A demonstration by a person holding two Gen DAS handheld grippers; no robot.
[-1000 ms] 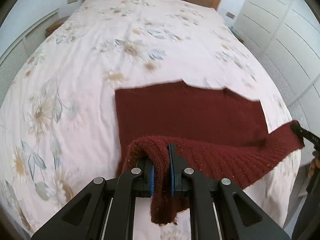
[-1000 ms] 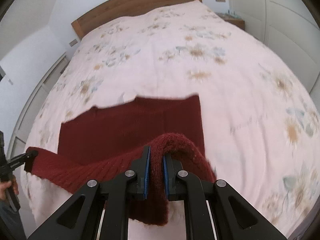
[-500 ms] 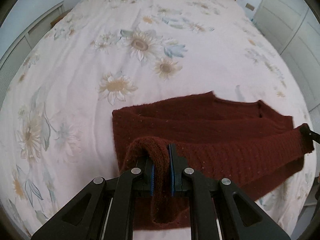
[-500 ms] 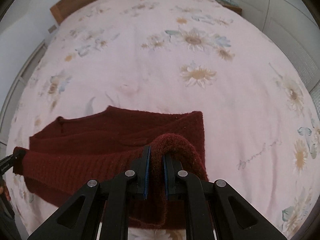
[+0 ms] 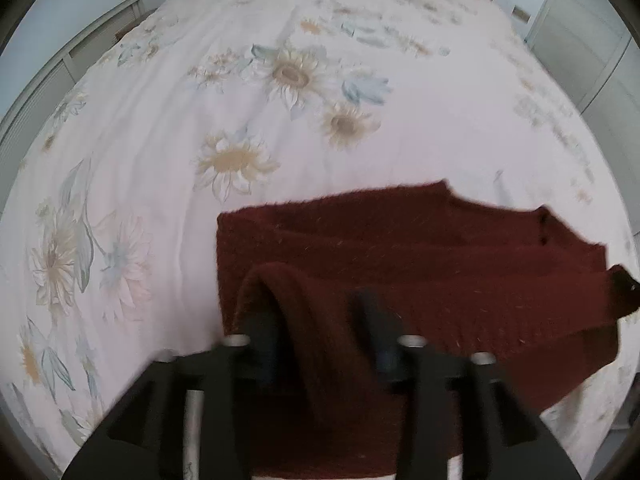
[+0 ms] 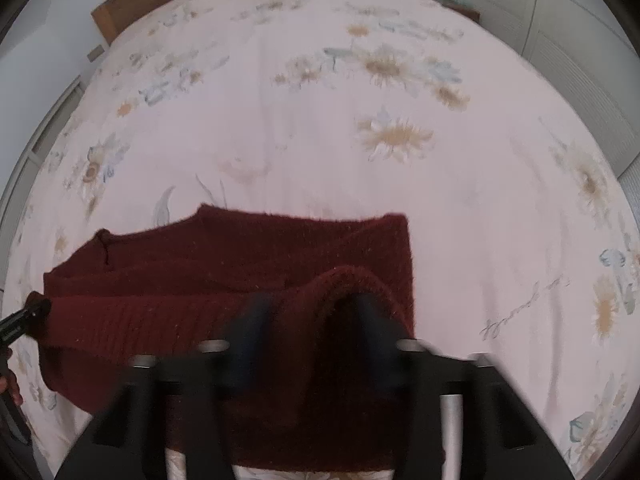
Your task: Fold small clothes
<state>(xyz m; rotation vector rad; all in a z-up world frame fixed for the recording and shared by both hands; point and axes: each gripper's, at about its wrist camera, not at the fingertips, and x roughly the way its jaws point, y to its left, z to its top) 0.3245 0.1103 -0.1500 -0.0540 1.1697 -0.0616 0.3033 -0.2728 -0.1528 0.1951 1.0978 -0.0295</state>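
the dark red knitted garment [image 5: 420, 264] lies on the bed [image 5: 168, 168], on the flowered pale cover, close to the near edge of the bed. its far part lies flat on the cover; its near ribbed hem is folded back up over that flat part, making a doubled band across the near side of the garment.

the left gripper [image 5: 320, 320] points steeply down at the left end of that folded hem. its jaws have just been opening and now stand spread, blurred in the left wrist view. a hump of the knit still drapes between them and over the left finger [image 5: 260, 328], but the pads no longer press on it.

the right gripper [image 6: 308, 320] points down at the right end of the same hem. its jaws have also just been opening and stand apart, with a loop of the knit arched between them and over the right finger [image 6: 372, 320]; nothing is pinched.

in the right wrist view the tip of the left gripper shows at the left end of the hem, touching the cloth, and below it part of the person's hand [image 6: 10, 388].

beyond the garment the bed runs to a wooden headboard [image 6: 108, 20]. white cupboard doors [image 6: 580, 40] stand beside the bed.
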